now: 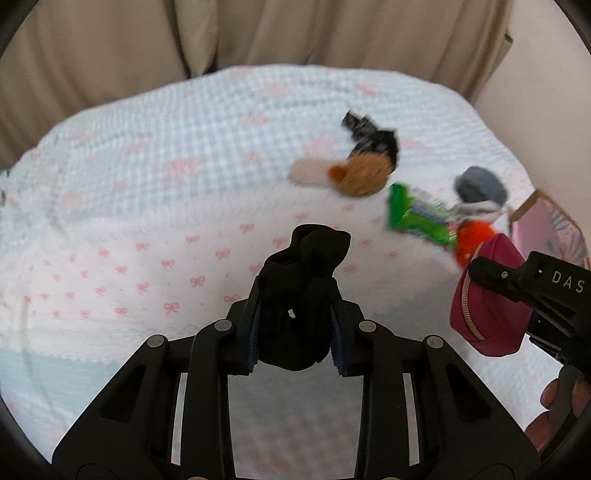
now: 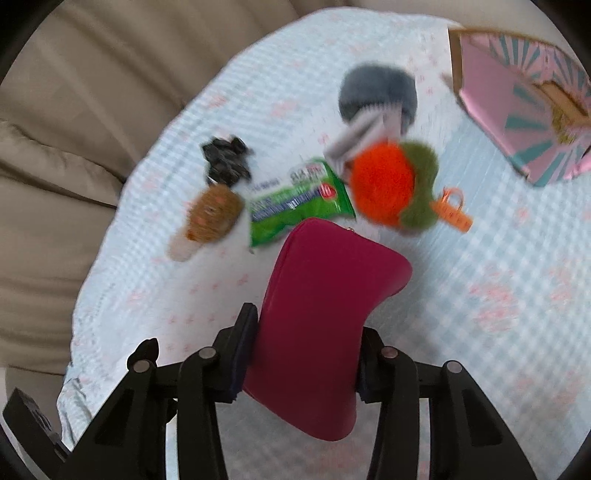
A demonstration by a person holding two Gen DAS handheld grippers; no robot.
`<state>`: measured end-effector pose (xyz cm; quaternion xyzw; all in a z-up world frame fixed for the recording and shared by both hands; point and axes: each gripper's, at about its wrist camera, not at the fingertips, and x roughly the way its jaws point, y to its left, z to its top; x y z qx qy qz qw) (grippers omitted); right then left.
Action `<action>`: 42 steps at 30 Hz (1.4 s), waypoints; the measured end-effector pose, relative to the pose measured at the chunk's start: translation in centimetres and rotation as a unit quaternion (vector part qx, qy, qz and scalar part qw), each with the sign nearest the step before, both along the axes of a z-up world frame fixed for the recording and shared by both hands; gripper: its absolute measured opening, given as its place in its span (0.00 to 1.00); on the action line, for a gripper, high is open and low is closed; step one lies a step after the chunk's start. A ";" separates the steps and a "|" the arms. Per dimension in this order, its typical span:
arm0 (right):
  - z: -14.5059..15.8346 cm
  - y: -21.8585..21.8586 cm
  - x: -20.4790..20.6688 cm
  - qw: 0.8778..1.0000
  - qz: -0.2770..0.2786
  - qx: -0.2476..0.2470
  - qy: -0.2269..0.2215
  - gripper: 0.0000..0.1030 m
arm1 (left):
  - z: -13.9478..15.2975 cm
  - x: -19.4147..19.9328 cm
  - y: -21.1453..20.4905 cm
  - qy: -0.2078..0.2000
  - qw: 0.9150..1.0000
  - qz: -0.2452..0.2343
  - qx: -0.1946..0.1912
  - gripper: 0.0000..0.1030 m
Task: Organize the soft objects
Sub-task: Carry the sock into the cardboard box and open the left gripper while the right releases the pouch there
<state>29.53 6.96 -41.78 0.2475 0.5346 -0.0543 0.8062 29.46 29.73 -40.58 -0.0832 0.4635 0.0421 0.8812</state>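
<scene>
My left gripper (image 1: 297, 325) is shut on a black cloth bundle (image 1: 306, 280) and holds it above the bed. My right gripper (image 2: 301, 354) is shut on a magenta zip pouch (image 2: 321, 314); the pouch also shows in the left wrist view (image 1: 487, 306) at the right. On the bedspread lie a brown plush (image 2: 212, 214), a black crumpled item (image 2: 227, 160), a green wipes packet (image 2: 299, 201), an orange and green plush (image 2: 391, 186) and a grey fluffy item (image 2: 376, 92).
The bed has a white and light-blue spread with pink bows (image 1: 147, 184). A pink patterned box (image 2: 517, 110) stands at the far right. Beige curtains (image 1: 258, 33) hang behind the bed.
</scene>
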 end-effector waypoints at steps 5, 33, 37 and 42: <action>5.8 -1.0 -1.1 0.999 0.023 -0.004 -0.031 0.40 | 6.3 -1.0 -2.1 -0.023 1.000 -0.007 0.006 0.26; 26.4 -30.1 -2.5 0.987 0.113 -0.072 -0.088 0.40 | 23.6 4.8 -35.2 -0.050 0.992 -0.119 -0.008 0.26; 24.3 -36.2 -0.1 0.986 0.136 -0.070 -0.068 0.40 | 21.2 8.3 -40.8 -0.021 0.992 -0.125 -0.012 0.26; 20.2 -41.5 3.1 0.982 0.173 -0.064 -0.033 0.40 | 16.0 12.6 -46.1 0.034 0.992 -0.124 -0.008 0.26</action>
